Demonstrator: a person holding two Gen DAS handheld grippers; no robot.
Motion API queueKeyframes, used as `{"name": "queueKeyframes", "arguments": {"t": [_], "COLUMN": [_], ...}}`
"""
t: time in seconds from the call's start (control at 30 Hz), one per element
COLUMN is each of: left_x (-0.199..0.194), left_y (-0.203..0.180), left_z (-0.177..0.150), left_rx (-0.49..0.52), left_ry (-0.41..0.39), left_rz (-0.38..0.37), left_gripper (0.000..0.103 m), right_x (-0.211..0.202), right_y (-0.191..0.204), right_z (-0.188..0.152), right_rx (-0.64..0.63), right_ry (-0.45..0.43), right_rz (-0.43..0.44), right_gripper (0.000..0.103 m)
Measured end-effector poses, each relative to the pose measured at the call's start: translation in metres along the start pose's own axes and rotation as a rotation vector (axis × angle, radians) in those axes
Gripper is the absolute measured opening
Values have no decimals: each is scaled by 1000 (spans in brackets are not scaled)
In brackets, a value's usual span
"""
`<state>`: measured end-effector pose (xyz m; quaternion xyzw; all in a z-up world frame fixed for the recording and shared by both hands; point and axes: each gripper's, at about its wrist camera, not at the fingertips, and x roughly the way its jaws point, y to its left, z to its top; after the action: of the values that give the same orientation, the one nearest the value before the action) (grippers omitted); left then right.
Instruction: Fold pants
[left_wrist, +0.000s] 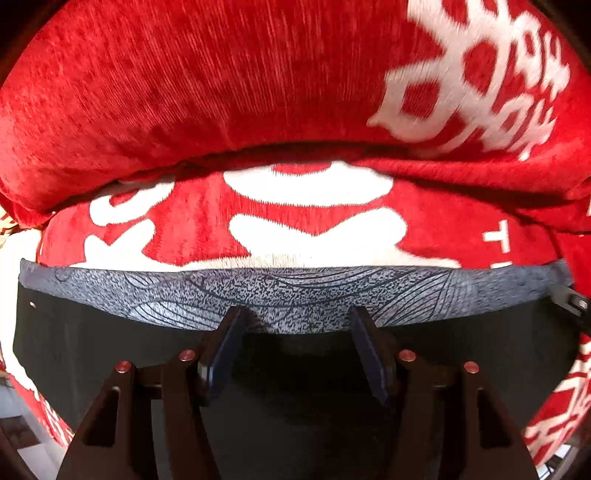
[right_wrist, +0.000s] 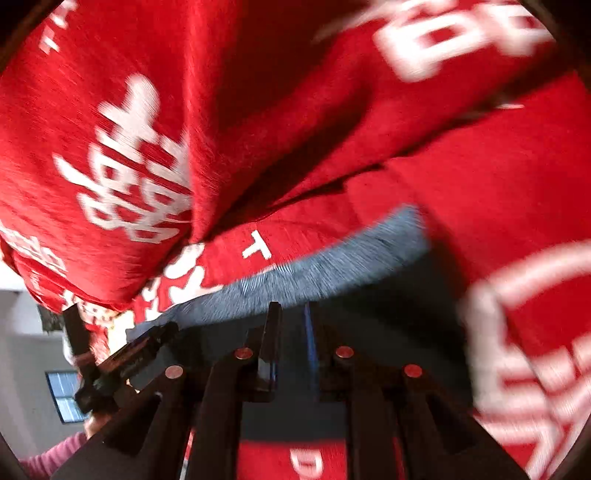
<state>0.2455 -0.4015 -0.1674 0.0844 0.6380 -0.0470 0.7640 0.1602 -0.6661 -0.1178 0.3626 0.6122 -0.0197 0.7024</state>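
The pants (left_wrist: 110, 332) are black with a grey patterned band (left_wrist: 280, 291) along one edge, lying on a red blanket with white characters (left_wrist: 184, 92). My left gripper (left_wrist: 295, 325) is open, its fingers spread over the black cloth at the grey band, holding nothing. My right gripper (right_wrist: 291, 325) has its fingers close together with only a narrow gap, over the black cloth of the pants (right_wrist: 388, 314) beside the same grey band (right_wrist: 332, 262). I cannot tell whether cloth is pinched between them. The right wrist view is blurred.
The red blanket (right_wrist: 461, 192) is bunched into thick folds beyond the pants. The left gripper's body (right_wrist: 122, 358) shows at the left of the right wrist view, with a pink sleeve (right_wrist: 51, 458), a grey wall and a window (right_wrist: 64, 397) behind.
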Motion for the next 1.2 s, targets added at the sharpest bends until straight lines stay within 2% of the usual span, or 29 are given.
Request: {"name": "queueKeyframes", "arguments": {"t": [0.03,0.07,0.1,0.17,0.23,0.3,0.33,0.43,0.53,0.6,0.67,0.77,0.83,0.87,0.9,1.0,1.1,1.17,1.2], "left_x": [0,-2,-4,-3,-4,-11,-15,-24,-12,-6,-6,-7,-4,-4,-3,1,-1,-6,-13], "left_y": [1,2,5,22,41,62,68,83,91,94,96,97,98,100,101,108,113,117,121], "left_z": [-1,-4,-7,-12,-15,-19,-22,-36,-56,-65,-71,-74,-72,-71,-70,-69,-72,-76,-79], "left_rx": [4,16,28,35,2,-37,-40,-35,-32,-44,-62,-62,-59,-61,-65,-66,-72,-71,-68], "left_ry": [-11,-15,-13,-9,15,39,35,41,89,96,75,71,70,73,77,83,100,115,109], "left_rz": [-1,2,6,31,44,86,98,116,133,130,123,120,111,106,101,93,101,83,74], "left_gripper": [62,62,62,62,62,62,62,62,62,62,62,62,62,62,62,64,69,69,69], "right_x": [11,15,9,-10,-32,-58,-73,-97,-88,-73,-52,-39,-30,-29,-32,-47,-46,-48,-55], "right_y": [-3,-6,-11,-26,-48,-54,-55,-60,-72,-81,-86,-96,-100,-104,-104,-97,-116,-122,-115], "right_z": [2,5,5,7,5,-2,-11,-47,-95,-119,-134,-136,-129,-126,-124,-122,-128,-131,-131], "right_rx": [2,2,3,32,125,152,152,196,294,358,435,520,572,584,580,521,558,585,546], "right_ry": [21,22,-4,-69,-97,-127,-145,-120,-34,-6,-6,-47,-73,-80,-94,-123,-109,-96,-93], "right_rz": [-35,-48,-55,-202,-121,-126,-99,43,145,181,226,289,291,294,303,297,137,154,148], "right_gripper": [16,7,6,6,6,10,11,19,19,20,24,30,30,24,14,12,11,13,15]}}
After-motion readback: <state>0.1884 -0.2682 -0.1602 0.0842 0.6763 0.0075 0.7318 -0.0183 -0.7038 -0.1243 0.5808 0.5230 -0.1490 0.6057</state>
